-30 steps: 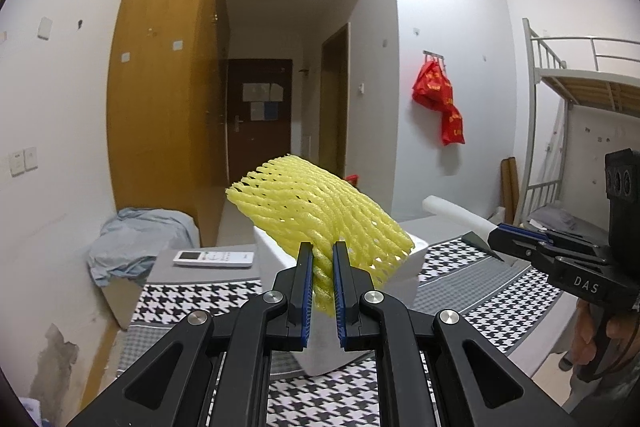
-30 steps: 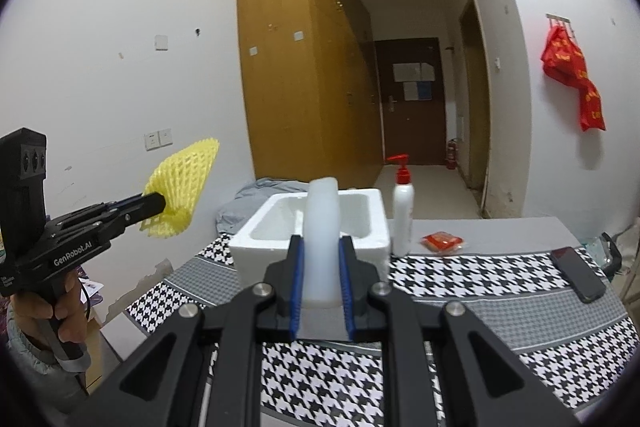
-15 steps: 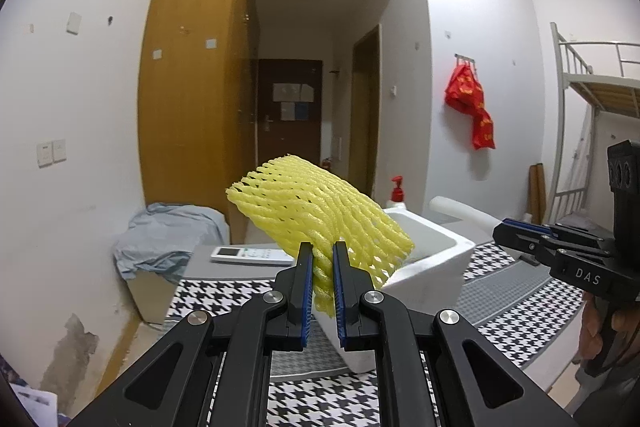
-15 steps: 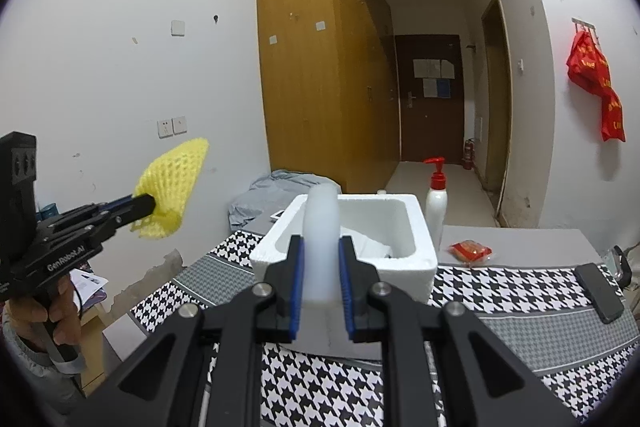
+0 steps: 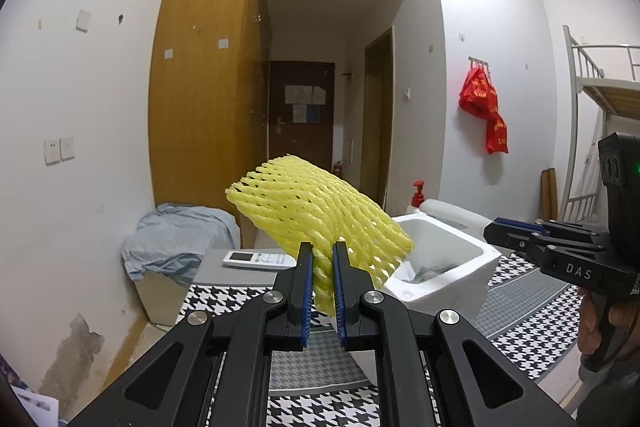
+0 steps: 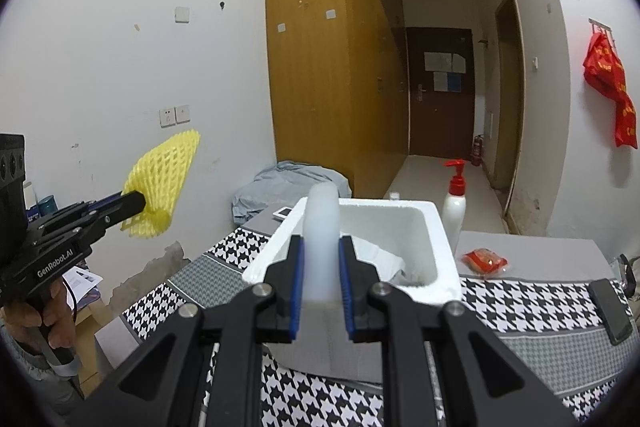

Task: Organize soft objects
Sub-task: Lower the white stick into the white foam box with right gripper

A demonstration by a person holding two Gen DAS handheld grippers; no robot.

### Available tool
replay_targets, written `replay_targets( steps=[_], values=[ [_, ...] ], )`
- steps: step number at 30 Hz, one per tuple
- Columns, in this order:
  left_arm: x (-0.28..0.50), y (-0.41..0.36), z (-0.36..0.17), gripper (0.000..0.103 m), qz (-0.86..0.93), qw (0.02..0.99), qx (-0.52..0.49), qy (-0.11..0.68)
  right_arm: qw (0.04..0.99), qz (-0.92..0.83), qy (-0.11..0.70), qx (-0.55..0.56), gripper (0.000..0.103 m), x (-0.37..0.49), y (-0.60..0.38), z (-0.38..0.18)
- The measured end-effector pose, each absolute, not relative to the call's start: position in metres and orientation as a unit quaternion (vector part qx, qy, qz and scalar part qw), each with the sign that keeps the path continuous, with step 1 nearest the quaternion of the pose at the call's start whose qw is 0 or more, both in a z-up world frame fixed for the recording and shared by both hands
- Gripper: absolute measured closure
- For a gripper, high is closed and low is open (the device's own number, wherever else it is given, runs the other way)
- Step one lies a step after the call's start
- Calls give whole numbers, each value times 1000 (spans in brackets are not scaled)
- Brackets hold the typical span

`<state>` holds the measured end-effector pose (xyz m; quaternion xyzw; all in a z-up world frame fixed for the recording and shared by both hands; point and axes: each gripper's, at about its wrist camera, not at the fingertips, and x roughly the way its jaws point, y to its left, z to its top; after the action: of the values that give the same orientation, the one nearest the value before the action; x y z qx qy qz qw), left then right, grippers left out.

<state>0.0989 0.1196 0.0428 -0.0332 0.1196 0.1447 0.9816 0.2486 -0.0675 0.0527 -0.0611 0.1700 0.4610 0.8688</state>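
My left gripper (image 5: 322, 251) is shut on a yellow foam net sleeve (image 5: 316, 215), held in the air left of the white foam box (image 5: 460, 269). From the right wrist view the same sleeve (image 6: 162, 183) sticks out of the left gripper (image 6: 138, 205) at the far left. My right gripper (image 6: 322, 247) is shut on a white foam roll (image 6: 322, 227), just in front of the box (image 6: 442, 247). The box stands on the houndstooth-covered table (image 6: 520, 311) and holds some white crumpled material. In the left wrist view the right gripper (image 5: 490, 231) shows with the roll (image 5: 452, 213) over the box's far rim.
A pump bottle with a red top (image 6: 455, 203) stands behind the box. A red packet (image 6: 484, 261) and a dark phone (image 6: 610, 311) lie on the table's right part. A white remote (image 5: 260, 259) lies at the table's far left. A grey cloth heap (image 5: 176, 239) sits by the wardrobe.
Both grippers have drifted sideways with their loads still held. In the left wrist view the foam box has slid from behind the yellow sleeve to its right; the box looms nearer in the right wrist view.
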Motion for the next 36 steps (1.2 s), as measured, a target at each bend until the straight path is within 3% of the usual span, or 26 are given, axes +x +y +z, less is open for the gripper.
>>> replay_targets(
  steps=[35, 36],
  values=[
    [139, 145, 28, 93, 152, 975, -44, 155, 858, 449, 238, -78, 83, 313, -16, 39],
    [139, 144, 29, 93, 153, 975, -43, 155, 858, 447, 240, -75, 78, 315, -16, 39]
  ],
)
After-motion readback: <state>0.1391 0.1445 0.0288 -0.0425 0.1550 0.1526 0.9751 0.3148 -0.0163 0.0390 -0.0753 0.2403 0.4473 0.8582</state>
